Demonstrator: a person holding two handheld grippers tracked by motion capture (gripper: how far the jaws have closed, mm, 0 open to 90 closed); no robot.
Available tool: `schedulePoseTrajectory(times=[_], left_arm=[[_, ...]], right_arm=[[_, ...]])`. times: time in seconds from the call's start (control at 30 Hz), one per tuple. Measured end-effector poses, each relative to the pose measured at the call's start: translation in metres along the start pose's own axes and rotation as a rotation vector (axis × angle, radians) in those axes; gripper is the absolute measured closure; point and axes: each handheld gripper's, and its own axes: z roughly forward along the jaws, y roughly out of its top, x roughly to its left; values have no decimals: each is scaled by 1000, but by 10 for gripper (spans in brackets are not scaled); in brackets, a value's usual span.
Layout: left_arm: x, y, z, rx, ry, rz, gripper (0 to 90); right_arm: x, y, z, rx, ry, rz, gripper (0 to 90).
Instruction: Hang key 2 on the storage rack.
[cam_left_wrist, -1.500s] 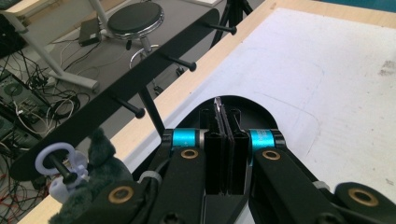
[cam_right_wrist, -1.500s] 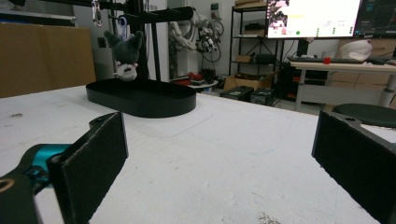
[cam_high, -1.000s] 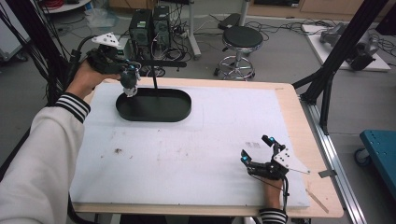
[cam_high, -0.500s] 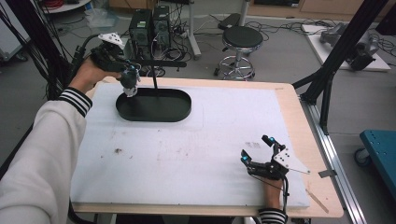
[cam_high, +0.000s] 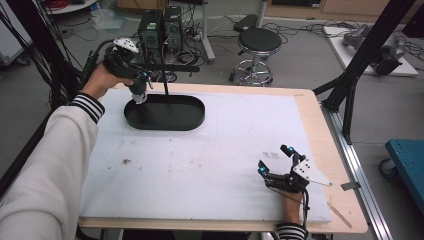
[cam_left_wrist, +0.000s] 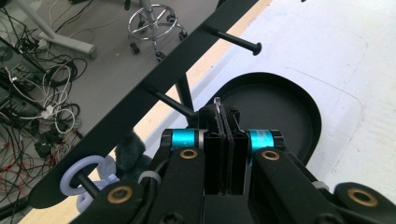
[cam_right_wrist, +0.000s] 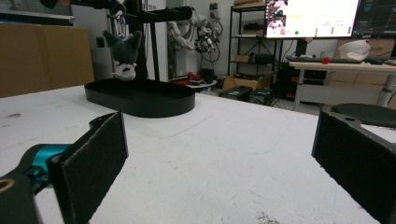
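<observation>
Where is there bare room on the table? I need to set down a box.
The white foam mat is bare between the black oval tray and the right tool, also right of the tray. The far-left corner is crowded: left tool, stand, tray.

We find the oval tray (cam_high: 165, 116) far left on the table (cam_high: 310, 107); a stand (cam_high: 165, 80) rises from it; a stool (cam_high: 258, 40) sits beyond the far edge; a plush toy (cam_right_wrist: 123, 53) hangs over the tray.

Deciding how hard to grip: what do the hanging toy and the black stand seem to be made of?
Toy: soft plush, going by its fuzzy outline. Stand with its crossbar: probably matte painted metal, since it looks rigid, thin-walled and evenly black, though plastic is possible.
</observation>
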Motion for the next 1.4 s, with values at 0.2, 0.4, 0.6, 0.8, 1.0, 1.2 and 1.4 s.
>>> schedulePoseTrajectory(times=[0.2,0.4,0.6,0.8,1.0,1.2,1.4], left_arm=[[3,-1,2,-10,5,-13,882],[5,-1,4,-7,7,-26,882],[8,-3,4,-11,10,-33,882],[11,-4,6,-16,7,-34,882],[15,-5,8,-28,7,-40,882],[18,-1,9,-2,6,-12,881],[20,10,10,24,10,20,881]], right_arm=[[0,0,0,1,-1,2,28],[0,0,0,0,0,0,28],[0,0,0,0,-1,1,28],[0,0,0,-1,-1,0,28],[0,0,0,-2,-2,1,28],[0,0,0,-3,-2,2,28],[0,0,0,-3,-1,6,28]])
